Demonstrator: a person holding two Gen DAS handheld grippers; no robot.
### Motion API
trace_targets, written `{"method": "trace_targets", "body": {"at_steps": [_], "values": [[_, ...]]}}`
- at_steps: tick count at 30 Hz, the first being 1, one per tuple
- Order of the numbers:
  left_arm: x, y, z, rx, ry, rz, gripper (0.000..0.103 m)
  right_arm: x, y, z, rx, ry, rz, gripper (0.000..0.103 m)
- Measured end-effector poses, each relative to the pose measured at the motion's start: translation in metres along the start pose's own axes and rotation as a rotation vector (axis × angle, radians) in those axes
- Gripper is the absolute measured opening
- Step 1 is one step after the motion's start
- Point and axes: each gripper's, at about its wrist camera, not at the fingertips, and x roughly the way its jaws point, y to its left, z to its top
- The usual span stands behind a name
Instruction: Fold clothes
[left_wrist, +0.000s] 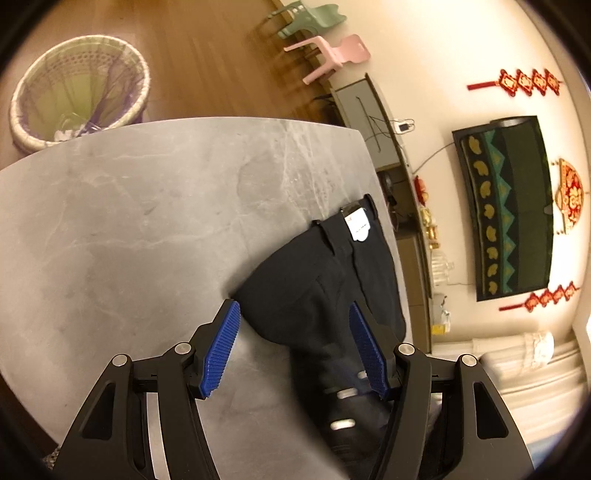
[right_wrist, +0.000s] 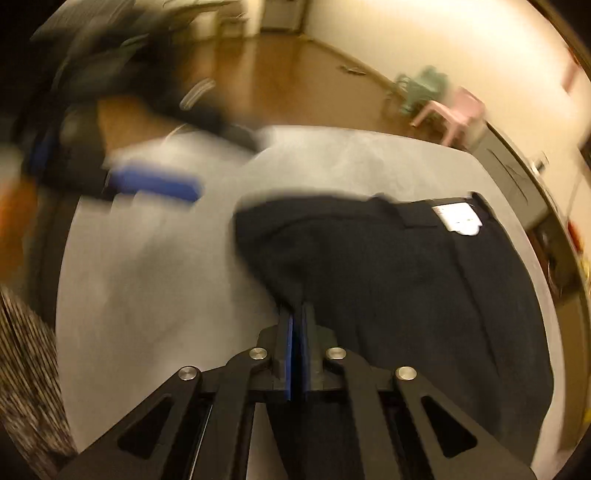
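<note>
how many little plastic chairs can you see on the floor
2, both by the far wall beyond the table: a green chair and a pink chair right beside it. More may be out of view.

**Tally of the room**

One dark pair of trousers on one grey table. Two grippers: left, right. Two small chairs, green and pink. One wastebasket.

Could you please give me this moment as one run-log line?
task: fold clothes | left hand-held gripper: open over dark trousers | right hand-held gripper: shut on trousers | surface: grey table | right view blurred
</note>
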Motion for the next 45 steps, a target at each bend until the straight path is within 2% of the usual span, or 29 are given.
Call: {"method": "trace_targets", "body": {"at_steps": [4, 9, 14, 18, 21, 25, 27, 30, 33, 34, 35, 36, 38, 39, 43, 45], "values": [[0.016, -0.001, 0.001, 0.013, 0.034, -0.022, 0.064, -0.036, -0.064, 0.012, 0.205, -0.126, 0.027, 0.004], [0.042, -0.020, -0.001, 0.062, 0.076, -0.042, 0.064, -0.047, -0.122, 0.006, 0.432, -0.185, 0.082, 0.004], [0.056, -0.041, -0.005, 0.094, 0.076, -0.118, 0.065, -0.049, -0.150, -0.008, 0.616, -0.228, 0.198, 0.004], [0.060, -0.057, -0.012, 0.108, 0.072, -0.247, 0.067, -0.048, -0.165, -0.013, 0.685, -0.235, 0.278, 0.004], [0.066, -0.065, -0.020, 0.098, 0.090, -0.351, 0.071, -0.043, -0.172, -0.020, 0.736, -0.240, 0.318, 0.004], [0.070, -0.051, -0.025, -0.034, 0.063, -0.438, 0.071, -0.040, -0.180, -0.030, 0.810, -0.243, 0.356, 0.004], [0.070, -0.051, -0.025, -0.035, 0.045, -0.460, 0.072, -0.039, -0.184, -0.035, 0.848, -0.245, 0.375, 0.004], [0.074, -0.070, -0.026, 0.069, 0.052, -0.469, 0.074, -0.035, -0.188, -0.041, 0.893, -0.245, 0.413, 0.005], [0.085, -0.084, -0.028, 0.145, 0.030, -0.404, 0.074, -0.030, -0.185, -0.045, 0.911, -0.238, 0.449, 0.005], [0.088, -0.086, -0.028, 0.157, 0.017, -0.377, 0.072, -0.029, -0.184, -0.046, 0.916, -0.236, 0.460, 0.005], [0.091, -0.089, -0.027, 0.169, 0.003, -0.349, 0.060, -0.027, -0.182, -0.046, 0.920, -0.233, 0.470, 0.005], [0.094, -0.091, -0.027, 0.181, -0.010, -0.322, 0.009, -0.026, -0.181, -0.047, 0.924, -0.229, 0.476, 0.008], [0.101, -0.095, -0.027, 0.205, -0.037, -0.267, 0.005, -0.026, -0.179, -0.049, 0.926, -0.211, 0.458, 0.009], [0.094, -0.098, -0.026, 0.212, -0.055, -0.276, 0.005, -0.026, -0.179, -0.050, 0.924, -0.200, 0.442, 0.009], [0.037, -0.101, -0.021, 0.194, -0.133, -0.406, 0.005, -0.048, -0.178, -0.047, 0.863, -0.218, 0.392, 0.009], [0.018, -0.091, -0.019, 0.168, -0.161, -0.407, 0.005, -0.063, -0.178, -0.046, 0.839, -0.248, 0.385, 0.009]]}}
